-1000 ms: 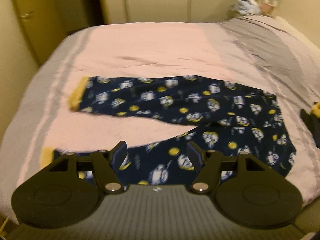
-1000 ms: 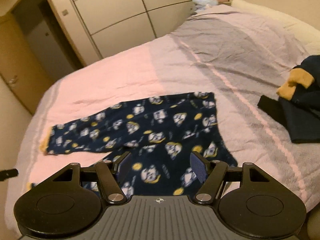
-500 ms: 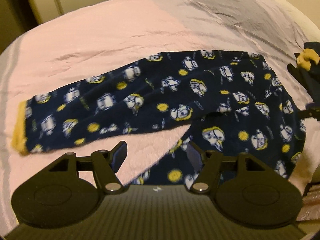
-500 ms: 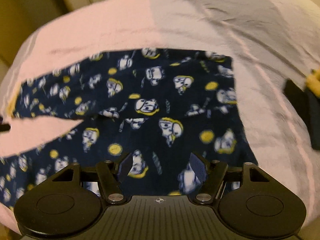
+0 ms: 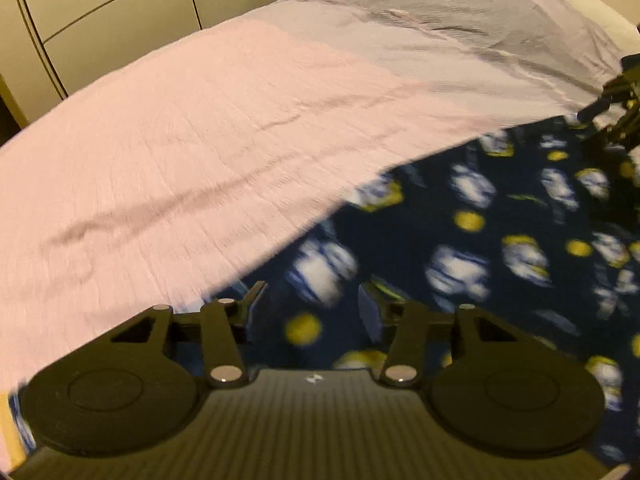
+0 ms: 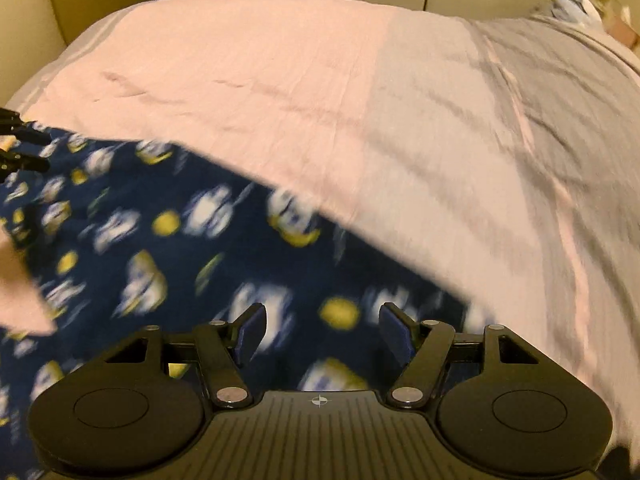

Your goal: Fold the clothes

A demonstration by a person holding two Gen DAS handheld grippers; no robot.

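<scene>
Navy pyjama trousers [image 5: 460, 240] with white and yellow figures lie flat on the bed. My left gripper [image 5: 310, 304] hovers low over their far edge, near one leg; its jaws are closing, with the fabric under the gap and not pinched. My right gripper [image 6: 322, 332] stands open just above the trousers [image 6: 160, 260], close to their far corner, holding nothing. Each view catches the other gripper at its side edge: the right gripper [image 5: 616, 112] and the left gripper [image 6: 20, 148]. Both views are motion-blurred.
The bed cover [image 5: 200, 140] is pink near the trousers and grey further right [image 6: 560, 120], lightly creased. Pale wardrobe doors [image 5: 120, 0] stand behind the bed. A white and blue bundle [image 6: 572, 4] sits at the far right end.
Both grippers have swung down close over the trousers, which now fill the lower part of each view. The left fingers stand nearer together than before. The right fingers keep their gap.
</scene>
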